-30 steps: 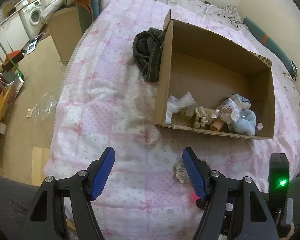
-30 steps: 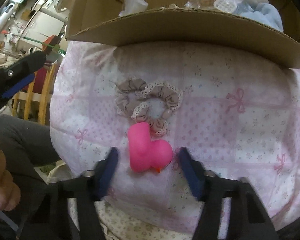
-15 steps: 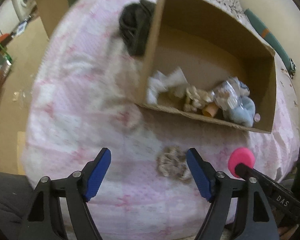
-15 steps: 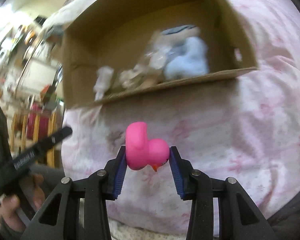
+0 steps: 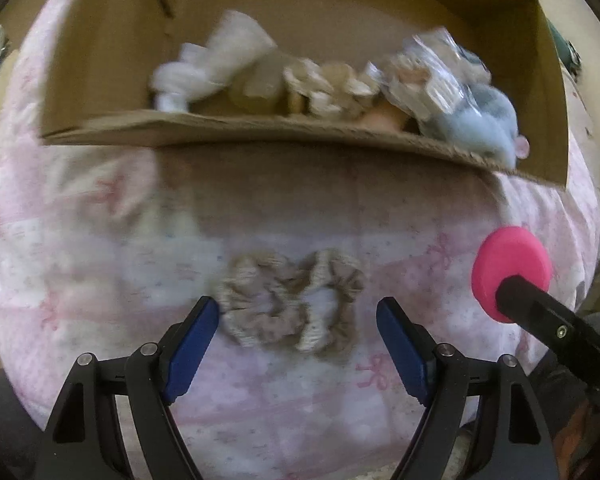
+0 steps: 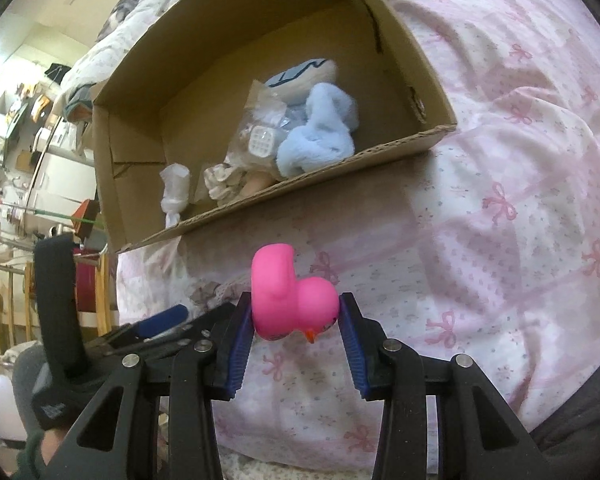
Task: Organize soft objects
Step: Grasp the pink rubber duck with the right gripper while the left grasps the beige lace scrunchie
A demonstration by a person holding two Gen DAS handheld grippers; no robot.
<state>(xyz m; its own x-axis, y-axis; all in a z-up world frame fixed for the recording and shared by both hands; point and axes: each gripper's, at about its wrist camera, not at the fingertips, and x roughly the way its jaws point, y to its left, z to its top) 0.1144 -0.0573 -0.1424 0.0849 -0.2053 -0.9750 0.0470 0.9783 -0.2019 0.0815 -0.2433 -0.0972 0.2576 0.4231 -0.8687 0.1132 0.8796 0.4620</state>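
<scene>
A pink rubber duck (image 6: 292,294) is held between the pads of my right gripper (image 6: 296,320), lifted above the pink bedspread in front of the cardboard box (image 6: 416,100). The duck also shows in the left wrist view (image 5: 510,272) at the right. Beige lace scrunchies (image 5: 292,300) lie on the bedspread just ahead of and between the open blue fingers of my left gripper (image 5: 298,332), which is empty. The box (image 5: 260,128) holds a blue plush (image 6: 320,136), a clear packet (image 6: 260,136), a white cloth (image 5: 212,64) and a beige scrunchie.
The pink bow-print bedspread (image 6: 520,200) covers the bed. The left gripper's body (image 6: 56,300) shows at lower left in the right wrist view. Shelves and appliances (image 6: 20,140) stand beyond the bed's left edge.
My right gripper closed on the pink duck and lifted it off the bedspread. My left gripper moved forward and down until the scrunchies lie between its fingers.
</scene>
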